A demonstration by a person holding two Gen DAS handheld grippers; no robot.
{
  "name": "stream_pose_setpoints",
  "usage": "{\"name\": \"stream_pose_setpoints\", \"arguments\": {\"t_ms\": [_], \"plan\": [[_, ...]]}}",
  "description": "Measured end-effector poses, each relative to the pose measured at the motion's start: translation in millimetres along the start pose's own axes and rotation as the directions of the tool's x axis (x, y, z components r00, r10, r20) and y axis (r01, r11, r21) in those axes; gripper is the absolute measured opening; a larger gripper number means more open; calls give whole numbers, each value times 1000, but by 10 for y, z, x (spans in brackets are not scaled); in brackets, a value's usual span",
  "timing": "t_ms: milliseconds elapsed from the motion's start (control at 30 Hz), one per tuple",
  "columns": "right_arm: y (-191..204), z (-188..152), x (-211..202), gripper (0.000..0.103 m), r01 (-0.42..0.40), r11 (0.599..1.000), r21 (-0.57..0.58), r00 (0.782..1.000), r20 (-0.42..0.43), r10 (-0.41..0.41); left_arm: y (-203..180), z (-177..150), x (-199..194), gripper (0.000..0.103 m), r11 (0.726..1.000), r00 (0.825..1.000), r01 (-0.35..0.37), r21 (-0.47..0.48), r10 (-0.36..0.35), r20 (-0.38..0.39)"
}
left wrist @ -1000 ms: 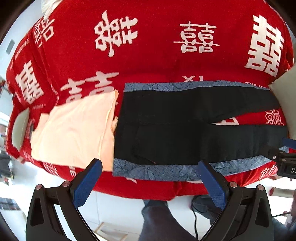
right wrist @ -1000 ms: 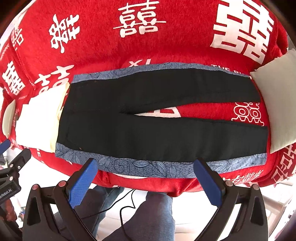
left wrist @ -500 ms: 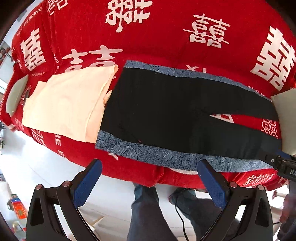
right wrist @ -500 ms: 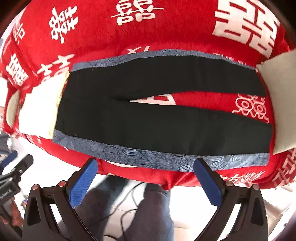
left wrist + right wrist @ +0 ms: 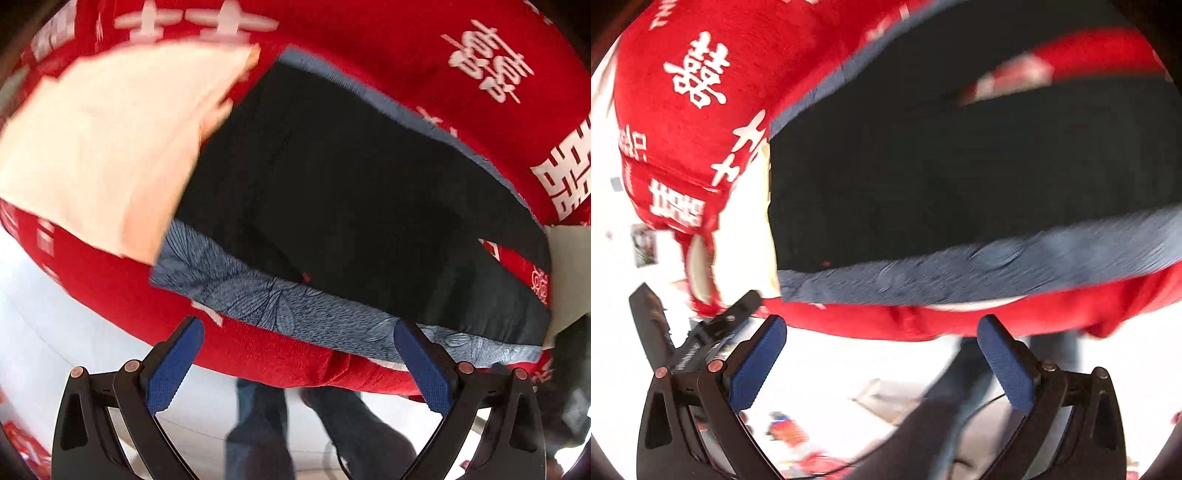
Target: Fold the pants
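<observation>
The big red plush blanket with white characters (image 5: 369, 33) is covering the bed, and the black pants with blue-grey leaf-print side stripes (image 5: 351, 192) are lying flat across it, filling mid-frame. They're looking soft, light and floppy, so I'd be pinching the near striped edge by the waistband corner, lower left. A folded peach cloth (image 5: 92, 147) is sitting upper left. The left hand-held gripper (image 5: 295, 369) and right hand-held gripper (image 5: 882, 365) are both hanging released, empty. Compared to a second ago, both cameras are swinging in closer toward the waist end.
</observation>
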State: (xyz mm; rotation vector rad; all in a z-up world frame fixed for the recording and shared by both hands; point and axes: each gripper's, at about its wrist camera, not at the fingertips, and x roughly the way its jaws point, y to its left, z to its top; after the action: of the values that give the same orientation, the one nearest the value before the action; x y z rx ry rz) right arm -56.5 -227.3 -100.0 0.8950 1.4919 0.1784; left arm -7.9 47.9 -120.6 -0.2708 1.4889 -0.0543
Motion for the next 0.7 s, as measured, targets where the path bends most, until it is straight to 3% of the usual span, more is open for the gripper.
{"name": "stream_pose_setpoints", "arguments": {"t_ms": [33, 67, 133, 333, 600, 633, 667, 700], "plan": [[-40, -37, 130, 94, -27, 1000, 12, 1000, -8, 27, 85, -18, 92, 88, 1000, 1000, 21, -8, -21, -4], [-85, -74, 257, 78, -51, 998, 22, 999, -16, 52, 132, -33, 162, 84, 1000, 999, 29, -10, -29, -16], [-194, -162, 508, 65, -99, 994, 50, 994, -32, 101, 253, -74, 319, 84, 999, 998, 47, -23, -48, -36], [-378, -277, 797, 65, -150, 987, 58, 988, 52, 147, 483, -175, 527, 84, 984, 987, 157, -83, -160, -31], [-465, -130, 853, 63, -260, 960, 105, 958, 156, 242, 631, -211, 710, 84, 958, 961, 256, -133, -267, -77], [-447, -111, 851, 47, -262, 958, 115, 957, 160, 242, 644, -204, 723, 84, 951, 955, 272, -147, -285, -79], [-426, -90, 834, 23, -267, 957, 114, 955, 162, 247, 661, -181, 738, 84, 942, 948, 293, -164, -308, -76], [-385, -71, 786, 18, -270, 957, 107, 953, 175, 249, 665, -167, 740, 84, 933, 942, 311, -180, -328, -70]]}}
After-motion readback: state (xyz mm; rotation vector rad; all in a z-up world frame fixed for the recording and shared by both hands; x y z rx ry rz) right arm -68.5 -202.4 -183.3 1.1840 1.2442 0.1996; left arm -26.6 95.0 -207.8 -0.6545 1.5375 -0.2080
